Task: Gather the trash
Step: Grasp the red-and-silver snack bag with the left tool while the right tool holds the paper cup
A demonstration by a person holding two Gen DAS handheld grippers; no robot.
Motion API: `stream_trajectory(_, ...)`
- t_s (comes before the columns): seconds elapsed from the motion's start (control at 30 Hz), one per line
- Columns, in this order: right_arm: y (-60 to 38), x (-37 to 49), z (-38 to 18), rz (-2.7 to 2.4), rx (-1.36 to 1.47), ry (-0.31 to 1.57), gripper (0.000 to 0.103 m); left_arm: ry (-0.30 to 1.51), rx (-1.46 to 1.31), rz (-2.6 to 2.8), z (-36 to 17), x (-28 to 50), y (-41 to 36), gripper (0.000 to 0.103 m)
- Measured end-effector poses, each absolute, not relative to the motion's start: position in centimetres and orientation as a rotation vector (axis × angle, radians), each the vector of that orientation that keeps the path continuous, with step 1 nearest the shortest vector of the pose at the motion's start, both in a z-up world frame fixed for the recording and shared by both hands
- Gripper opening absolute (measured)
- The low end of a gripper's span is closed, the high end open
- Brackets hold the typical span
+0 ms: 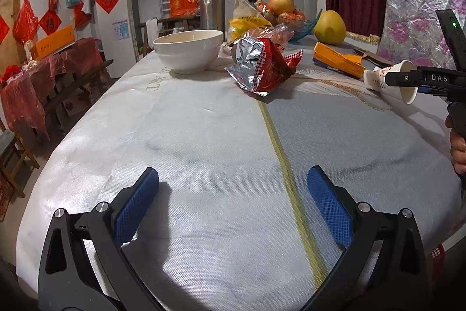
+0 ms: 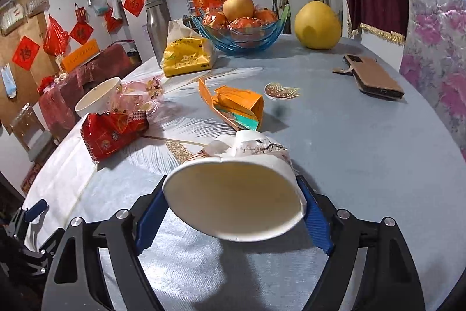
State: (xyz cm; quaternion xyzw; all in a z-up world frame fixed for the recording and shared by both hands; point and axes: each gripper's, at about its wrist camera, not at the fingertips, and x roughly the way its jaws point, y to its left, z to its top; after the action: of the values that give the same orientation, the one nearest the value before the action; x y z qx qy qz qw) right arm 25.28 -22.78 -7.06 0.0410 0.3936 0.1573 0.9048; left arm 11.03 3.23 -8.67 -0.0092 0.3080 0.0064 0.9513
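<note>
Right gripper clasps paper cup; carton beyond

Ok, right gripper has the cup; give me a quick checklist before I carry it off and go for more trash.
1. Right gripper shut on the paper cup: ok.
2. Cup lifted off the table: ok, shadow beneath it.
3. Cup intact: not ok, it looks crushed.
4. Left gripper open and free: ok.
5. Red wrapper and orange carton not yet collected: ok, both on the table.
6. Trash bin location: cannot tell.
</note>
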Motion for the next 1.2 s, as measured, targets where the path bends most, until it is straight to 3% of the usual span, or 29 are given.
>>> stream_trajectory(0.3,-23.1,26.0,-7.7,0.349,0.146,0.868,0.083,0.698,-0.024,0.02,-8.1,12.0,3.2,0.097)
stream_trajectory(0.5,-23.1,25.6,-7.5,0.35,0.141,0.846,0.089,0.674,0.002,0.032,-5.7,14.0,3.7,0.097)
stream_trajectory(0.77,-23.1,25.1,-7.0,0.341,0.12,0.809,0.091,0.684,-0.042,-0.081,-2.2,21.9,2.7,0.097)
stream_trajectory(1.07,-23.2,25.1,-7.0,0.358,0.13,0.808,0.091,0.829,0.048,-0.082,-4.1,29.9,-0.3,0.097)
stream_trajectory(1.2,-23.2,25.1,-7.0,0.366,0.134,0.802,0.091,0.878,0.004,-0.232,-4.9,29.3,-1.4,0.084)
